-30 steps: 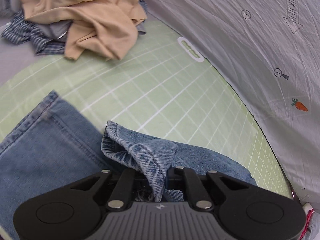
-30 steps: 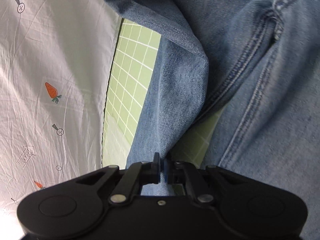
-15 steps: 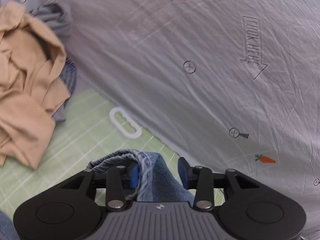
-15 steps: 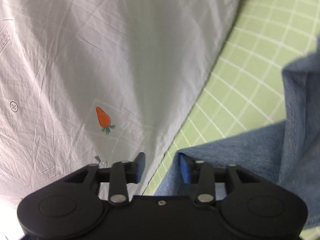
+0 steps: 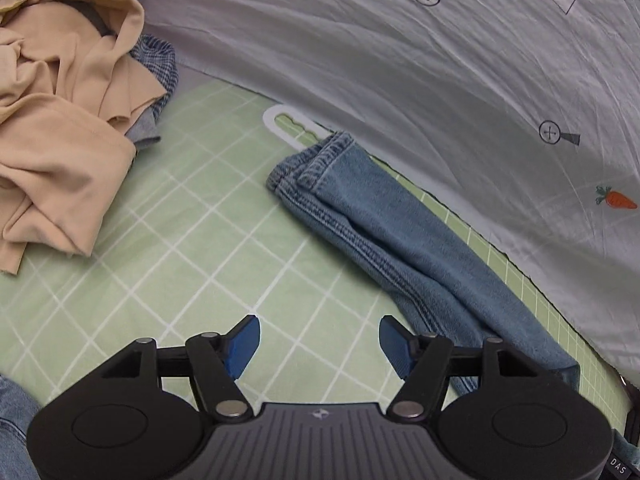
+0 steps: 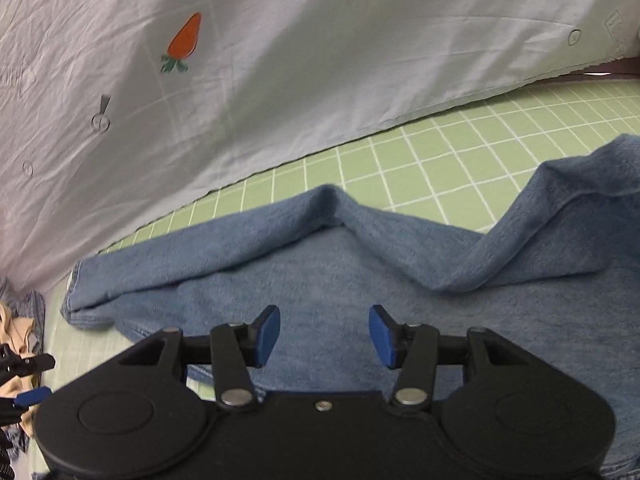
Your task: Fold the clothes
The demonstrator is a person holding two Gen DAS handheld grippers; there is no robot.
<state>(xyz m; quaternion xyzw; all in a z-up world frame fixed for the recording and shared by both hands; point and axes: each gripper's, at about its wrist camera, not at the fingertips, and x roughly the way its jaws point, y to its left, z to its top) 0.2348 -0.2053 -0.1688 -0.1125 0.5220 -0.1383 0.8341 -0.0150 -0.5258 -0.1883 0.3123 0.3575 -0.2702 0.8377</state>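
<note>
Both pinches on the faded blue denim jeans (image 5: 384, 240) let go within the last second: left black two-finger gripper (image 5: 319, 344) now opening over bare green grid-lined mat (image 5: 192, 248), right black two-finger gripper (image 6: 324, 334) opening above the denim (image 6: 328, 280), nothing between either pair of blue pads. Jeans laid from centre to lower right of the left view, hem over a white handle cutout (image 5: 288, 126), so probably one fold placed and smoothing next. Waist end cut off at frame edges; tan crumpled garment (image 5: 60, 120) at upper left hiding a blue checked shirt (image 5: 160, 64).

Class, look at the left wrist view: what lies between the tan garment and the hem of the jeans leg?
Only bare green grid mat separates the tan garment from the jeans leg; nothing rests on that stretch.
</note>
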